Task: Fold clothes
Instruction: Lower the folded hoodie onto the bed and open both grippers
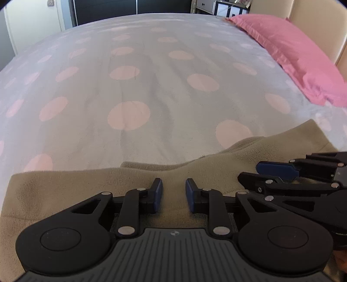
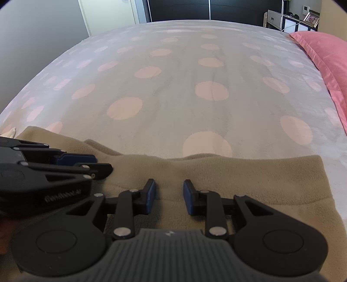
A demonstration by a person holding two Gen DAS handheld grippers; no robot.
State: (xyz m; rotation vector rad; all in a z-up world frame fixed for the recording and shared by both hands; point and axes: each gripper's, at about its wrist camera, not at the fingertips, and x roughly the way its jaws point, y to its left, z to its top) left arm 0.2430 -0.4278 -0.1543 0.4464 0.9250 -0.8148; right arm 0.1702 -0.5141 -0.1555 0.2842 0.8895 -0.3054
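A beige fleece garment [image 1: 86, 186] lies spread along the near edge of the bed, its far hem wavy. In the left wrist view my left gripper [image 1: 174, 194] stands open over the fleece, with only flat fabric showing in the gap between its blue pads. My right gripper [image 1: 248, 173] comes in sideways from the right, close beside it and low over the same cloth. The right wrist view shows the right gripper [image 2: 169, 195] open above the fleece [image 2: 249, 175]. There the left gripper [image 2: 103, 163] reaches in from the left. Neither holds any fabric.
The bed cover [image 1: 164, 97] is white with large pink dots and stretches far ahead. A pink pillow [image 1: 292, 54] lies at the right, against a cream headboard [image 1: 314, 13]. Beyond the bed stand a dark wardrobe [image 2: 180, 9] and a white drawer unit [image 2: 275, 19].
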